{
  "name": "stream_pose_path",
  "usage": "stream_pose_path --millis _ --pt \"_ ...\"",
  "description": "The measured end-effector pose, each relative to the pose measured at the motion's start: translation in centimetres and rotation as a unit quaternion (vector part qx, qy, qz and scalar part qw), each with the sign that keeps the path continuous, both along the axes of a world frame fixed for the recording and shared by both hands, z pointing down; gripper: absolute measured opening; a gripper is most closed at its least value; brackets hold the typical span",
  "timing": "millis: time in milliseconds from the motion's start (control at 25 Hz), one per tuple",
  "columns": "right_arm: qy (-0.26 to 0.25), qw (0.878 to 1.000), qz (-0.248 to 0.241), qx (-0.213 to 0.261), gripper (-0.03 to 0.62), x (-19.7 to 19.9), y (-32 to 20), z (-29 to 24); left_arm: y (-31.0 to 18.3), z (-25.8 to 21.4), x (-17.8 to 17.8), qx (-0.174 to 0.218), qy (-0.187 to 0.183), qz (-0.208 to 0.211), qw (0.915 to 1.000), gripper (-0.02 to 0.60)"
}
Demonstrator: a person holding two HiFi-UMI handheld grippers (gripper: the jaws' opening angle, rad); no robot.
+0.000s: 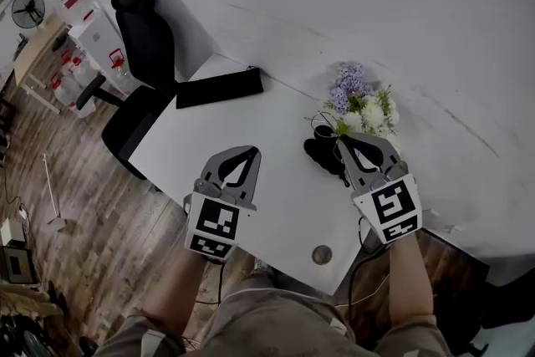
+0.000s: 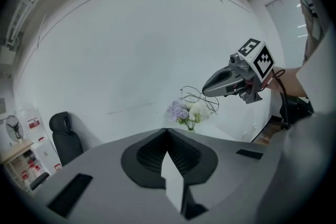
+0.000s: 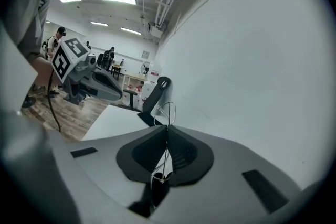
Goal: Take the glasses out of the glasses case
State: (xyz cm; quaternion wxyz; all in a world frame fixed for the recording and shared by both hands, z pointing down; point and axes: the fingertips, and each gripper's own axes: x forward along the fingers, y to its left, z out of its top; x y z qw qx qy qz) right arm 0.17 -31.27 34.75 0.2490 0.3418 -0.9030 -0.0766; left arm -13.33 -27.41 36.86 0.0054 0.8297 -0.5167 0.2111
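Thin wire-framed glasses (image 1: 321, 122) hang in the air from the tips of my right gripper (image 1: 341, 139), which is shut on them. In the right gripper view the wire runs between the closed jaws and a lens rim (image 3: 166, 109) sticks out past the tips. In the left gripper view the glasses (image 2: 197, 97) dangle in front of the flowers. A black case (image 1: 323, 155) lies on the white table (image 1: 276, 205) below the right gripper, partly hidden by it. My left gripper (image 1: 251, 151) is held up beside it, shut with nothing between its jaws (image 2: 167, 131).
A bunch of purple and white flowers (image 1: 359, 103) stands at the table's far right, against the wall. A long flat black pouch (image 1: 219, 88) lies at the far left edge. A black office chair (image 1: 144, 54) stands past that corner. Wooden floor lies to the left.
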Motion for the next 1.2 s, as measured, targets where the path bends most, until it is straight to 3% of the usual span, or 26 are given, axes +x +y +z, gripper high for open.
stream_pose_path --millis 360,600,840,1200 --pt "-0.08 0.991 -0.031 0.1 0.032 -0.5 6.5 -11.0 4.1 -9.6 -1.4 0.094 0.0 -0.011 0.9955 0.015" --pt "-0.127 0.985 -0.012 0.115 0.032 1.4 10.8 -13.5 7.8 -13.4 -1.3 0.135 0.003 -0.013 0.9908 0.015" --pt "-0.139 0.985 0.002 0.104 0.032 3.1 14.2 -13.0 10.9 -13.8 -1.0 0.137 0.021 -0.022 0.9901 0.015" --pt "-0.103 0.994 0.003 0.042 0.032 4.5 17.1 -8.2 13.3 -10.2 0.2 0.092 0.007 -0.005 0.9957 0.015"
